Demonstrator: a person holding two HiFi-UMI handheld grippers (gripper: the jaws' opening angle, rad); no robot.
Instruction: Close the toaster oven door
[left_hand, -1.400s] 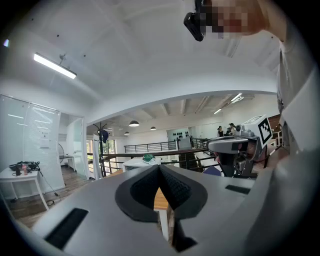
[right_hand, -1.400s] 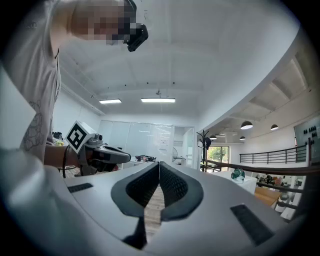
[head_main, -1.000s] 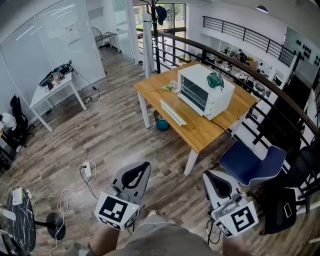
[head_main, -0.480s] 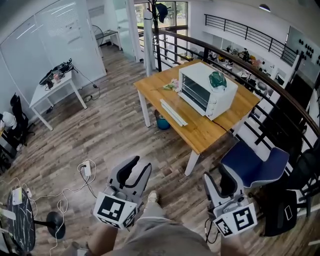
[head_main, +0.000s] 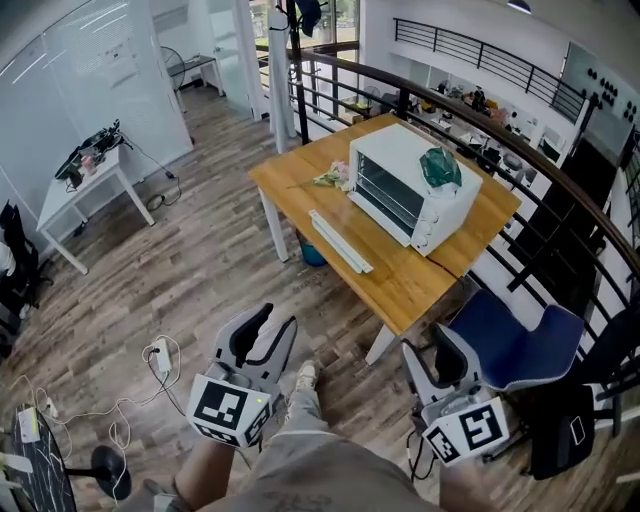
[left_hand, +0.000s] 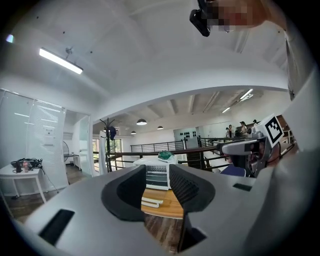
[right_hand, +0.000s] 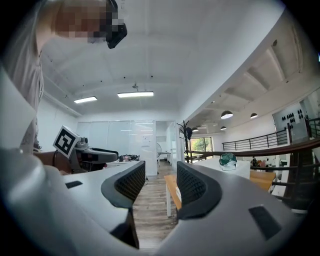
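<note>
A: Head view first. What were the two tools doing?

B: The left hand-held gripper was held low in front of the person. Its jaws were spread and nothing sat between them. The left gripper view confirmed this, with the left hand-held gripper gaping and only the far scene showing through the gap. The right hand-held gripper was spread and empty as well. In the right gripper view, the right hand-held gripper framed nothing but bare floor.

A: And the toaster oven?

B: The toaster oven stood well apart from both tools, on a wooden surface. It was white, and its racks showed through the open front. The door was folded down in front of the toaster oven, with its long white edge out over the surface.

A: Anything on or around it?

B: A green object rested on top of the toaster oven. A blue chair stood on the near right side of the toaster oven, just off the surface's corner. A dark railing curved behind the toaster oven.
</note>
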